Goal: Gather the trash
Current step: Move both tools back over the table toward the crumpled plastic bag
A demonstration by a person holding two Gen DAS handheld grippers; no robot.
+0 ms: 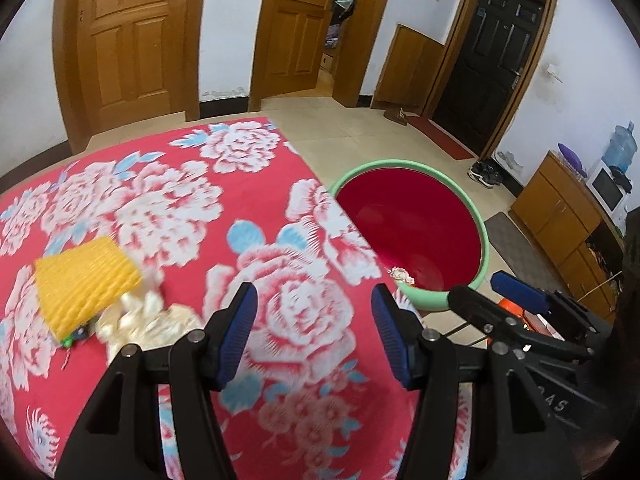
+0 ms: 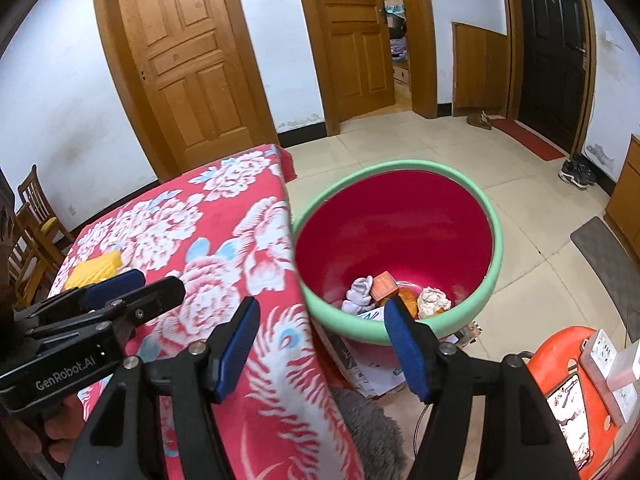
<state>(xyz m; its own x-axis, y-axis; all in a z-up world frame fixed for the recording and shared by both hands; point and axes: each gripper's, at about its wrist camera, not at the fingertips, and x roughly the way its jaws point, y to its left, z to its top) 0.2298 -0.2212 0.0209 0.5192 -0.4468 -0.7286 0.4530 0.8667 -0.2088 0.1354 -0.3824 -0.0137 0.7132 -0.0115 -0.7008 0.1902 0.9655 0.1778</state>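
Observation:
My left gripper (image 1: 314, 292) hangs open over the red floral tablecloth (image 1: 240, 208) with nothing between its blue pads. To its left lie a yellow ribbed foam piece (image 1: 84, 280) and crumpled white paper (image 1: 140, 316). A red basin with a green rim (image 1: 484, 248) stands on the floor past the table's right edge. My right gripper (image 2: 323, 304) is open and empty above the table edge and the basin rim (image 2: 496, 240). Inside the basin lie a white crumpled wad (image 2: 360, 294), a brown box (image 2: 384, 286) and a tissue ball (image 2: 432, 300). Each gripper shows in the other's view: right gripper (image 1: 480, 286), left gripper (image 2: 156, 280).
An orange stool (image 2: 560, 356) carrying a power strip stands at the right, with cardboard (image 2: 372, 376) and a grey fluffy mat (image 2: 372, 432) under the basin. Wooden chairs (image 2: 32, 216) stand left of the table. A cabinet (image 1: 560, 208) and shoes (image 1: 486, 172) line the right wall.

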